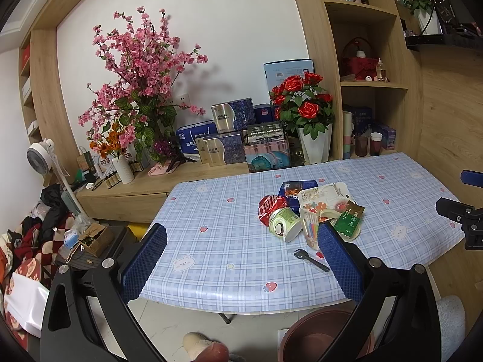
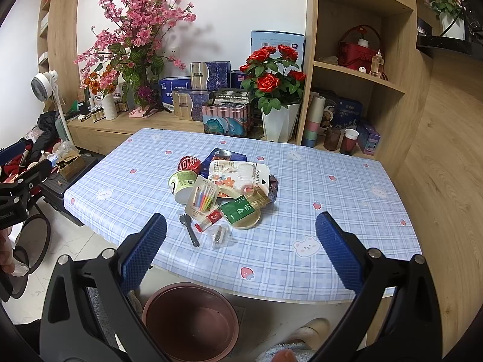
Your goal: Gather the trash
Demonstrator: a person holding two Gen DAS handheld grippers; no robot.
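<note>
A pile of trash (image 2: 225,185) lies in the middle of the blue plaid table (image 2: 332,211): a red crushed can (image 2: 188,163), a green paper cup (image 2: 181,185) on its side, a white plastic tray (image 2: 238,175), a green packet (image 2: 238,211), a black plastic fork (image 2: 188,229) and a small clear wrapper (image 2: 219,235). The pile also shows in the left wrist view (image 1: 311,211), with the fork (image 1: 311,260) nearest. A brown bin (image 2: 191,322) stands on the floor below the table's front edge. My left gripper (image 1: 241,256) and right gripper (image 2: 241,247) are both open and empty, short of the pile.
A wooden sideboard (image 2: 135,126) behind the table holds flower vases and boxes. White pot of red roses (image 2: 277,120) stands at the table's far edge. Shelves (image 2: 356,75) are at right. A fan (image 2: 45,84) and clutter are at left. The bin also shows in the left wrist view (image 1: 317,335).
</note>
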